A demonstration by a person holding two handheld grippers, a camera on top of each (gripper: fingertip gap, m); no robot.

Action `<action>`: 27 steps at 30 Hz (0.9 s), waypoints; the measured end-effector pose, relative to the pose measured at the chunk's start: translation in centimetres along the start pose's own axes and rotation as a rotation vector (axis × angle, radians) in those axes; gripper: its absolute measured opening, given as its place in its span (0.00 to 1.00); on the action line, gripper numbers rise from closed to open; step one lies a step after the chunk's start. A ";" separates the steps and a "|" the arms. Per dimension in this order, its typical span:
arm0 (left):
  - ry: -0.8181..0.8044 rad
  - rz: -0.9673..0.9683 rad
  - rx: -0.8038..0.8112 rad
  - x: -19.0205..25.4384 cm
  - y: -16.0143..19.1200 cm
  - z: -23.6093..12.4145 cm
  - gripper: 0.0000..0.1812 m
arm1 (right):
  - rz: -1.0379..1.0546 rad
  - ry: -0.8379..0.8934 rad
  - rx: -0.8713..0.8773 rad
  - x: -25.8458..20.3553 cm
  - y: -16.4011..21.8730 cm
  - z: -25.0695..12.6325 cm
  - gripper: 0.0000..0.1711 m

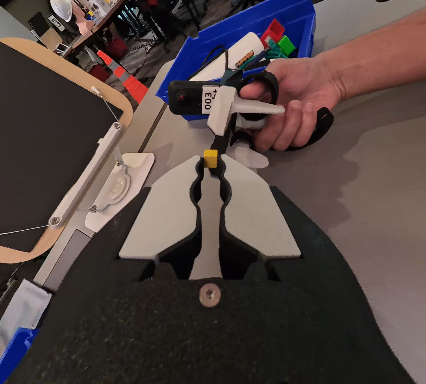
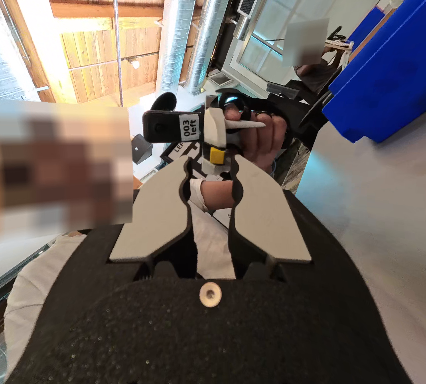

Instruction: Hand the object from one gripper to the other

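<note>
A small yellow cube (image 1: pixel 210 159) sits pinched between the fingertips of my left gripper (image 1: pixel 211 165), which is shut on it above the grey table (image 1: pixel 345 211). My right gripper (image 1: pixel 232 153), held by a hand (image 1: pixel 297 105), points down right next to the cube. In the right wrist view my right gripper (image 2: pixel 211 160) is open and empty. The cube (image 2: pixel 217 156) lies just ahead of the gap between its fingers, nearer the right finger, still held by the left gripper (image 2: pixel 215 164).
A blue bin (image 1: pixel 288 10) with a white box, cables and coloured blocks stands just behind the grippers. A black board with a tan rim (image 1: pixel 110 86) and a white plate (image 1: pixel 138 165) lie at the left. More blue bins (image 2: pixel 380 84) are at the right. Left and right tips are no more than a few centimetres apart.
</note>
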State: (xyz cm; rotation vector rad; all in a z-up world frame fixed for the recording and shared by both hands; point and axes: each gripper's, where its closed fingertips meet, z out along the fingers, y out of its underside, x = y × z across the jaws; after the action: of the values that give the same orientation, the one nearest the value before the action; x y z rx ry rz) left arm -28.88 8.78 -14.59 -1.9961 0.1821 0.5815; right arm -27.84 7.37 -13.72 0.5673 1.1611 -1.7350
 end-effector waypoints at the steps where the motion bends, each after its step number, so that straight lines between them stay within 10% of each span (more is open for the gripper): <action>1: -0.007 0.006 -0.003 0.0 0.1 0.0 0.06 | -0.006 -0.006 -0.004 -0.2 0.1 0.2 0.18; 18: -0.015 -0.048 -0.074 0.8 2.3 -0.2 0.09 | -0.155 0.261 -0.046 2.8 0.2 -0.3 0.06; 27: -0.043 -0.624 -0.022 0.9 7.7 -0.8 0.13 | -1.535 1.282 -0.515 7.0 -1.2 -4.2 0.06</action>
State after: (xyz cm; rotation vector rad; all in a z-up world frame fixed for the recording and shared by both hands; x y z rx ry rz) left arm -30.69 4.47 -20.80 -1.9209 -0.4627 0.2207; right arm -32.57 8.09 -20.43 0.4089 3.4781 -1.9221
